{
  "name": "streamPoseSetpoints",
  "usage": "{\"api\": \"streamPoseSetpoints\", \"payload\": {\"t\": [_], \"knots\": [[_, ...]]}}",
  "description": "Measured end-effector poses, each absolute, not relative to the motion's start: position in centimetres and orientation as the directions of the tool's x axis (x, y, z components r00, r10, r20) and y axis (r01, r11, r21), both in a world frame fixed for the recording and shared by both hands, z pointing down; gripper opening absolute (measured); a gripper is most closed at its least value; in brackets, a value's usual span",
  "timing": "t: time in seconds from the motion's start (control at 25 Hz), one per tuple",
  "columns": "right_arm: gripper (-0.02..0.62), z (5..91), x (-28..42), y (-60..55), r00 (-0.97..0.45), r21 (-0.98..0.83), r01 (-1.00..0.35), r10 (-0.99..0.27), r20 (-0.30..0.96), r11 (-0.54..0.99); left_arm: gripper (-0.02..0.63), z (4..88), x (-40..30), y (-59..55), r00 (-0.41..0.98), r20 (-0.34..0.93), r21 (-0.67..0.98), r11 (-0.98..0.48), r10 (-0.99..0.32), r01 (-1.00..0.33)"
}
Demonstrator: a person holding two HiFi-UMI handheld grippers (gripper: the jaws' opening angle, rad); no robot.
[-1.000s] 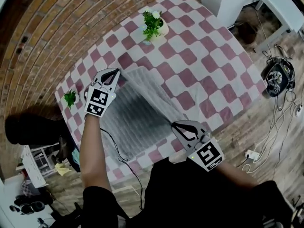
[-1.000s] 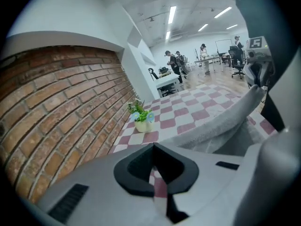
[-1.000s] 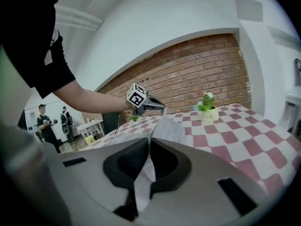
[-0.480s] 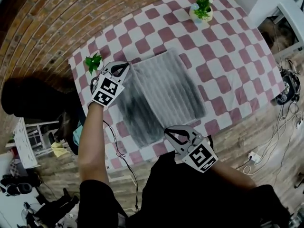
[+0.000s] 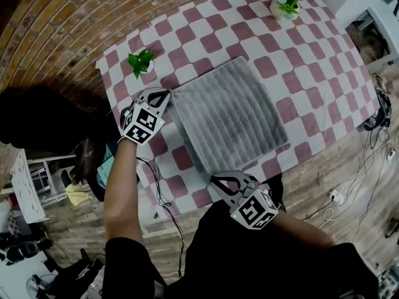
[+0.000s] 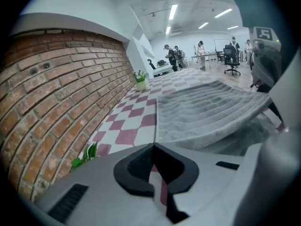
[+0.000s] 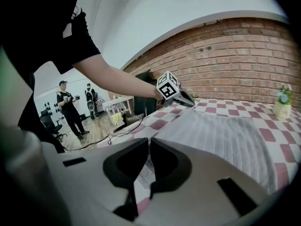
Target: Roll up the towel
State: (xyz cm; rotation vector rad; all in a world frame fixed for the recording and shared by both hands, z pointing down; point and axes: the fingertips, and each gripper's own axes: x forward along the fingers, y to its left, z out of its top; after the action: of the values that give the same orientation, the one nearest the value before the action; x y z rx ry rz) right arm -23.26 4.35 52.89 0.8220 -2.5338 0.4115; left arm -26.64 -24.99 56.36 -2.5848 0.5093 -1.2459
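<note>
At frame centre, the towel [image 5: 227,114] is spread flat on the checkered table [image 5: 324,61], its left corners clenched by the left gripper [image 5: 164,94] and right gripper [image 5: 217,180]; rolling rightward is judged next.

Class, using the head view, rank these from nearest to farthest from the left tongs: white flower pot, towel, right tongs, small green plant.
1. Towel: its corner is gripped in the left tongs.
2. Small green plant: close by, up-left in the picture.
3. Right tongs: at the towel's other near corner, lower right.
4. White flower pot: far top right.
</note>
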Motion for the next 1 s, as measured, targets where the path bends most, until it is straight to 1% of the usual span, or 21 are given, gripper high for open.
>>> {"api": "streamPoseSetpoints", "payload": {"t": [0.08,0.16,0.2,0.24,0.28,0.36,0.44,0.48,0.56,0.64,0.8,0.92,1.0], "knots": [[0.020,55.2,-24.8,5.1,-0.711,-0.109,-0.578,-0.433,0.554,0.809,-0.002,58.2,-28.1,-24.7,0.552,0.726,-0.351,-0.911,-0.411,-0.217],[0.027,57.5,-26.2,6.1,-0.702,-0.083,-0.517,-0.367,0.610,0.852,0.000,59.7,-29.7,-24.7,0.517,0.734,-0.352,-0.898,-0.440,-0.264],[0.072,58.2,-26.8,6.7,-0.701,-0.072,-0.485,-0.338,0.628,0.871,0.005,60.2,-30.5,-24.6,0.503,0.737,-0.348,-0.892,-0.451,-0.289],[0.135,58.4,-27.1,7.2,-0.704,-0.063,-0.462,-0.323,0.632,0.885,0.038,60.5,-31.3,-24.2,0.495,0.739,-0.341,-0.888,-0.457,-0.309],[0.153,58.1,-27.2,7.4,-0.712,-0.054,-0.452,-0.324,0.623,0.890,0.118,60.5,-31.9,-23.7,0.494,0.738,-0.331,-0.885,-0.460,-0.328],[0.169,56.9,-26.3,7.3,-0.724,-0.032,-0.467,-0.361,0.588,0.884,0.155,59.6,-32.6,-22.2,0.511,0.717,-0.313,-0.874,-0.474,-0.372],[0.176,56.1,-24.4,6.6,-0.719,-0.006,-0.490,-0.401,0.568,0.872,0.210,58.3,-32.7,-20.3,0.537,0.687,-0.295,-0.864,-0.489,-0.408],[0.176,56.0,-23.2,6.2,-0.713,0.006,-0.497,-0.412,0.568,0.868,0.237,57.8,-32.6,-19.2,0.548,0.677,-0.287,-0.861,-0.492,-0.419],[0.176,56.0,-20.5,5.6,-0.694,0.034,-0.498,-0.422,0.583,0.867,0.271,57.0,-32.2,-16.4,0.562,0.665,-0.265,-0.858,-0.492,-0.439],[0.176,56.2,-17.5,5.0,-0.669,0.074,-0.488,-0.427,0.608,0.870,0.289,56.3,-31.3,-13.6,0.578,0.651,-0.239,-0.856,-0.492,-0.459],[0.176,57.0,-11.5,4.7,-0.616,0.141,-0.437,-0.410,0.673,0.888,0.289,55.9,-29.5,-7.9,0.565,0.666,-0.198,-0.846,-0.487,-0.496],[0.176,58.1,-8.4,5.1,-0.581,0.180,-0.347,-0.362,0.729,0.920,0.290,56.2,-28.2,-3.5,0.554,0.688,-0.167,-0.845,-0.469,-0.509],[0.180,58.8,-6.9,5.4,-0.563,0.205,-0.277,-0.331,0.757,0.939,0.290,56.8,-27.0,-0.7,0.544,0.715,-0.156,-0.859,-0.439,-0.487]]}}
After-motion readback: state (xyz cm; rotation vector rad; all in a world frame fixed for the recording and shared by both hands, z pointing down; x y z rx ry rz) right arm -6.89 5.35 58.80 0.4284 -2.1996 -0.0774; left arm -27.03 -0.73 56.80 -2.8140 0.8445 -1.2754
